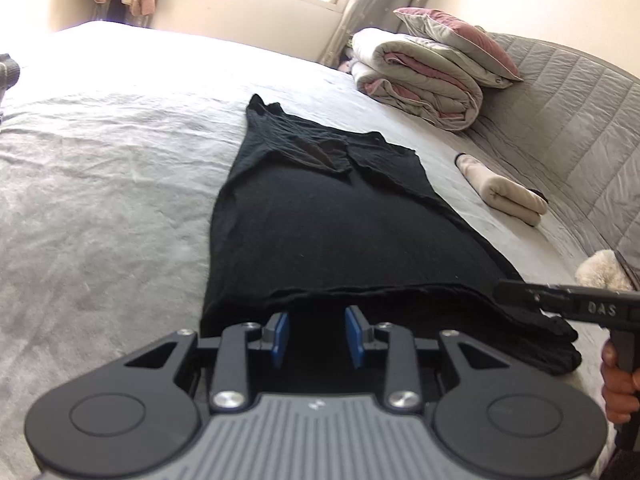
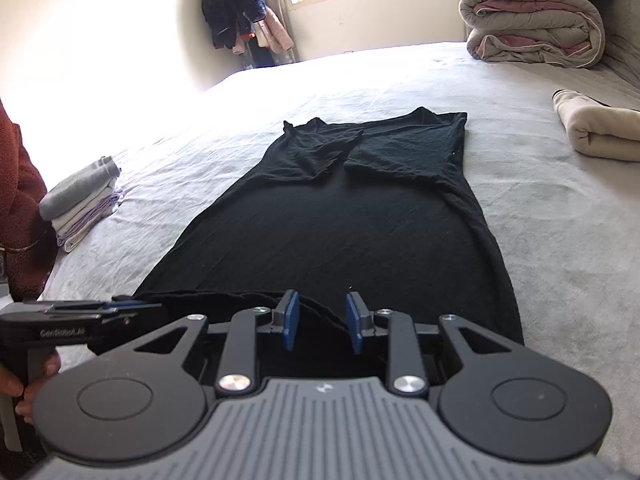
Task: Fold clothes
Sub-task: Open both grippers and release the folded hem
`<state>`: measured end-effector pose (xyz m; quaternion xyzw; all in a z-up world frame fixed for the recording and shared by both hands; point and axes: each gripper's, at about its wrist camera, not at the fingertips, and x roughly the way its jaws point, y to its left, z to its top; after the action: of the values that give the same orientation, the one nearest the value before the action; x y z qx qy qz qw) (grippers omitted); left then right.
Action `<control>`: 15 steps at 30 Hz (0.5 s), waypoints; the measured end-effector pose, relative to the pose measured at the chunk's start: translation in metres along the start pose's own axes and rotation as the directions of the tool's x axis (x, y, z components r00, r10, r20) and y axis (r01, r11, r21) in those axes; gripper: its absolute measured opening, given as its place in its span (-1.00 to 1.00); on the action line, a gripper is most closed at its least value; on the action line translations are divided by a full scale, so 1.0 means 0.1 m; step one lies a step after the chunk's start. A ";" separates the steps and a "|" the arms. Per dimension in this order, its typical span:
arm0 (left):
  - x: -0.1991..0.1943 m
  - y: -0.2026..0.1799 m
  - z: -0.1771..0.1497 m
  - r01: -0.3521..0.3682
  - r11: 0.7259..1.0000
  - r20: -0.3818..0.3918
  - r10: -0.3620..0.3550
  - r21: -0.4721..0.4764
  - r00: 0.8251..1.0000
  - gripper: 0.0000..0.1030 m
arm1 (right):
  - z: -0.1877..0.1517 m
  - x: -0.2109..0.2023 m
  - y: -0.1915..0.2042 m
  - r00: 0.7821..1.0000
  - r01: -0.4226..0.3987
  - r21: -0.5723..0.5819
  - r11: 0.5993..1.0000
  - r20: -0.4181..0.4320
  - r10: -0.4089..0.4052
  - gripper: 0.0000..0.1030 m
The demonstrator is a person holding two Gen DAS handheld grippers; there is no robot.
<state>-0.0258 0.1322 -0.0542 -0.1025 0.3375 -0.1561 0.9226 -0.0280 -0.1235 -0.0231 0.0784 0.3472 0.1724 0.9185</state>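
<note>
A garment [image 2: 336,216] lies flat on the bed [image 2: 540,208], a rolled cloth [image 2: 600,132] to its right.

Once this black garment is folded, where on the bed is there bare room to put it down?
Bare bedsheet lies beyond the black garment, up to the window wall, and between the garment and the folded pile at left. The right side is tighter: the beige roll and rolled duvet sit there. Both grippers crowd the near hem.

Left gripper [image 1: 317,334] jaws apart over hem of black knit garment [image 1: 340,224] — flat on grey bedsheet [image 1: 100,200], right gripper [image 1: 520,294] at hem corner
</note>
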 end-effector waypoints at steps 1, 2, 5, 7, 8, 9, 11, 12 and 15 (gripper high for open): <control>0.00 0.01 0.01 -0.036 0.999 0.019 0.036 0.003 0.999 -0.38 | -0.03 0.03 0.02 1.000 -0.005 -0.016 1.000 -0.028 0.005 -0.43; 0.00 0.03 0.03 -0.068 0.998 0.038 0.067 0.004 0.997 -0.38 | -0.05 0.08 0.03 0.999 0.007 -0.034 0.999 -0.054 -0.009 -0.43; -0.02 0.09 0.09 -0.127 0.991 0.086 0.129 -0.028 0.988 -0.38 | -0.07 0.15 -0.03 0.995 0.073 -0.049 0.996 -0.065 -0.076 -0.49; -0.06 0.14 0.11 -0.137 0.989 0.100 0.142 -0.063 0.985 -0.35 | -0.03 0.11 -0.12 0.990 0.139 -0.021 0.990 -0.019 -0.139 -0.48; -0.09 0.16 0.12 -0.122 0.990 0.103 0.129 -0.075 0.986 -0.35 | 0.00 0.07 -0.18 0.985 0.171 -0.002 0.985 0.000 -0.171 -0.44; -0.11 0.17 0.12 -0.107 0.990 0.106 0.116 -0.086 0.988 -0.35 | 0.02 0.02 -0.21 0.984 0.177 0.016 0.984 0.009 -0.177 -0.33; -0.19 0.15 0.12 -0.067 0.994 0.114 0.077 -0.082 0.991 -0.35 | 0.06 -0.11 -0.24 0.992 0.125 0.051 0.991 0.017 -0.126 -0.33; -0.23 0.14 0.12 -0.046 0.996 0.117 0.055 -0.075 0.992 -0.35 | 0.06 -0.16 -0.22 0.995 0.097 0.054 0.994 0.017 -0.098 -0.33; -0.27 0.03 0.08 0.001 1.000 0.109 0.001 -0.016 0.994 -0.34 | -0.01 -0.19 -0.08 0.999 0.036 0.018 0.999 -0.026 -0.036 -0.33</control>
<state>-0.0394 0.1457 -0.0330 -0.1183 0.2880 -0.1475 0.9388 -0.0397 -0.1383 -0.0139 0.0783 0.3620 0.1537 0.9161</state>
